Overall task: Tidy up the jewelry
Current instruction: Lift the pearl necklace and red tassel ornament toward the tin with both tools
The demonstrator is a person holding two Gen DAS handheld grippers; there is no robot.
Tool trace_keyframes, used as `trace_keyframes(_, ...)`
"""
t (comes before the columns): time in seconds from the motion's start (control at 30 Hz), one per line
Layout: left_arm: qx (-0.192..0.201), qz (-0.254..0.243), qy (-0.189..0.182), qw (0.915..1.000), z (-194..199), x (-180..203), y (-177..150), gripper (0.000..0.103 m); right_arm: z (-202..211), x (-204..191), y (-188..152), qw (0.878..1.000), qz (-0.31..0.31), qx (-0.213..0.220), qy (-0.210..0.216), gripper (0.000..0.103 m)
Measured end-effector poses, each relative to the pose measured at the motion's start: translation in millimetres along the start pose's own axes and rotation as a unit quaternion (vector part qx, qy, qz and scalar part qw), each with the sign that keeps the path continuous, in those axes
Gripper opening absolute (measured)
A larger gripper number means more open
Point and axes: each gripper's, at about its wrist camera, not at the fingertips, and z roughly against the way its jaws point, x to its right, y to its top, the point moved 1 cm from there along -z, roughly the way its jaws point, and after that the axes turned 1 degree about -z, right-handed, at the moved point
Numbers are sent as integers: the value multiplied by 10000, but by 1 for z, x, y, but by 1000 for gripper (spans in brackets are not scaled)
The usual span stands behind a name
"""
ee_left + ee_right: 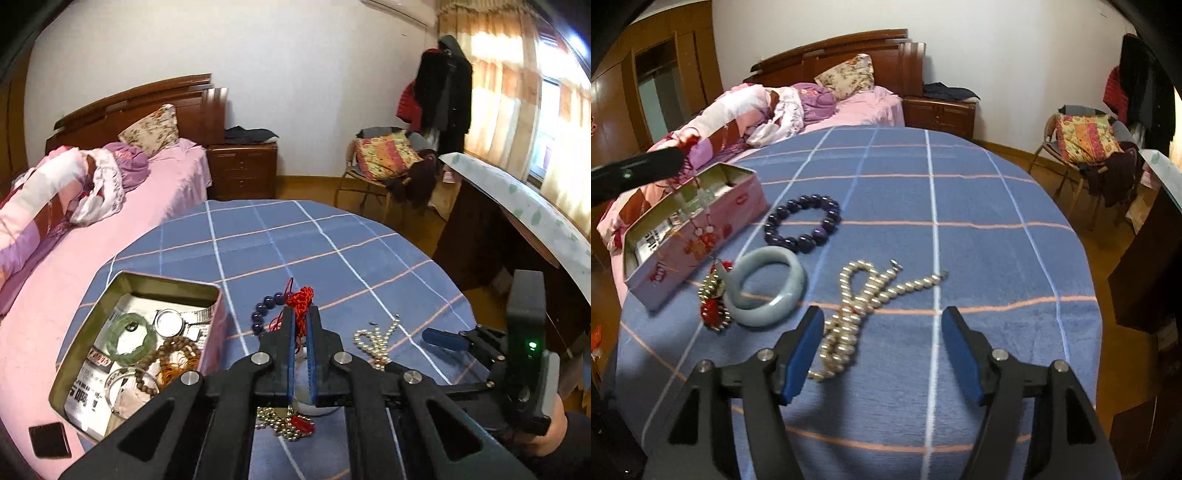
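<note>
Left wrist view: left gripper raised over the blue checked cloth, jaws pressed together on a red knotted cord poking out above the tips. Just beyond, dark purple bead bracelet lay on the cloth, partly hidden by the fingers. To the left sat the open tin box, already loaded: green bangle, wristwatch, brown wooden beads and a clear bangle on printed paper. Pearl necklace lay right of the fingers. Below them, a gold bead chain with red ornament beside something pale, only partly seen. Right gripper in at the far right, one blue pad showing.

Right wrist view: right gripper low over the cloth, jaws spread wide, gripping nothing. Pearl necklace sprawled between and ahead of the fingers, its near end just beside the left pad. Pale grey-green jade bangle flat on the cloth, touching the gold chain and red ornament. Purple bracelet beyond it, near the pink tin box. Left gripper blurred at the left edge, a tasselled pendant dangling from it in front of the tin.
</note>
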Motion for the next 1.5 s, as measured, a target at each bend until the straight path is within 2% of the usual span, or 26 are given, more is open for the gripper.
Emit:
trace_keyframes(0.23, 246, 38, -71, 9997, 19, -3, 8, 4, -19, -16, -3, 9990, 233, -366, -61, 68)
trace_keyframes(0.27, 280, 33, -91, 9996, 21, -4, 9, 4, -19, -16, -2, 9989, 253, -377, -76, 64)
trace_keyframes(0.3, 319, 25, -103, 9994, 23, -3, 11, 4, -19, -15, -3, 9989, 240, -396, -87, 55)
trace_keyframes(0.33, 354, 21, -99, 9993, 26, -3, 13, 4, -20, -13, -5, 9987, 227, -449, -57, 43)
trace_keyframes(0.37, 372, 17, -103, 9993, 27, -3, 14, 4, -19, -12, -5, 9986, 283, -416, -142, 24)
trace_keyframes(0.4, 393, 6, -109, 9992, 29, -3, 16, 4, -18, -12, -6, 9984, 318, -418, -200, 18)
trace_keyframes(0.47, 429, -17, -95, 9990, 31, -2, 17, 4, -16, -9, -7, 9986, 289, -417, -127, 15)
trace_keyframes(0.5, 450, -33, -91, 9989, 32, -2, 19, 4, -13, -8, -6, 9989, 289, -357, -132, 9)
trace_keyframes(0.7, 576, -58, -39, 9983, 41, -6, 29, 4, 1, -7, 3, 9992, 347, -132, -173, 9)
trace_keyframes(1.07, 750, -101, 201, 9969, 57, -23, 43, 4, 26, -6, 24, 9991, 163, 379, 5, 9)
trace_keyframes(1.5, 853, 61, 723, 9937, 70, -66, 49, 4, 31, -51, 63, 9943, 469, 850, 440, 9)
